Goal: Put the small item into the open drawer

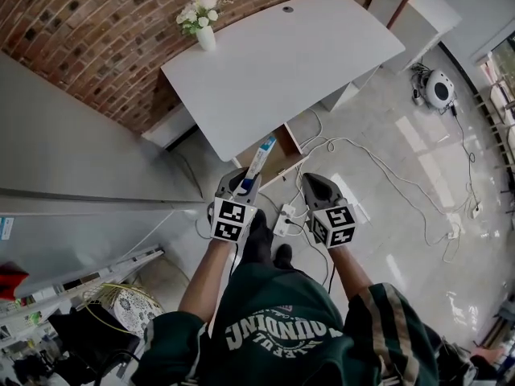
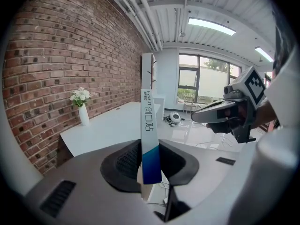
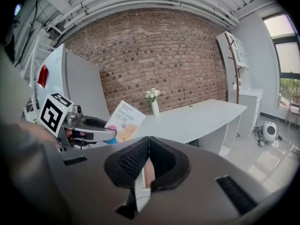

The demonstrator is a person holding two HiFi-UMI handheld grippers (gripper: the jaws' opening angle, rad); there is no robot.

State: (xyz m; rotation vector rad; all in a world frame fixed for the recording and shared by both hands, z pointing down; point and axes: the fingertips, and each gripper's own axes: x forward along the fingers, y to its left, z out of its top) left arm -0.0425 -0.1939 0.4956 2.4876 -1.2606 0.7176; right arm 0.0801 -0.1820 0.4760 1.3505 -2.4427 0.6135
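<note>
My left gripper [image 1: 245, 186] is shut on a slim white and blue bandage box [image 1: 261, 156], which sticks up and forward out of its jaws. In the left gripper view the box [image 2: 149, 135] stands upright between the dark pads [image 2: 127, 162]. Just beyond the box, under the front edge of the white desk [image 1: 282, 63], is the open wooden drawer [image 1: 283, 156]. My right gripper [image 1: 314, 182] is level with the left one, its jaws together and holding nothing [image 3: 148, 146]. From the right gripper view, the left gripper [image 3: 89, 133] and box [image 3: 123, 123] show at the left.
A white vase of flowers [image 1: 203, 24] stands at the desk's far corner by the brick wall. White cables and a power strip [image 1: 283, 220] lie on the glossy floor below the grippers. A tall grey cabinet [image 1: 80, 159] is at the left, a round white device [image 1: 439, 89] at the right.
</note>
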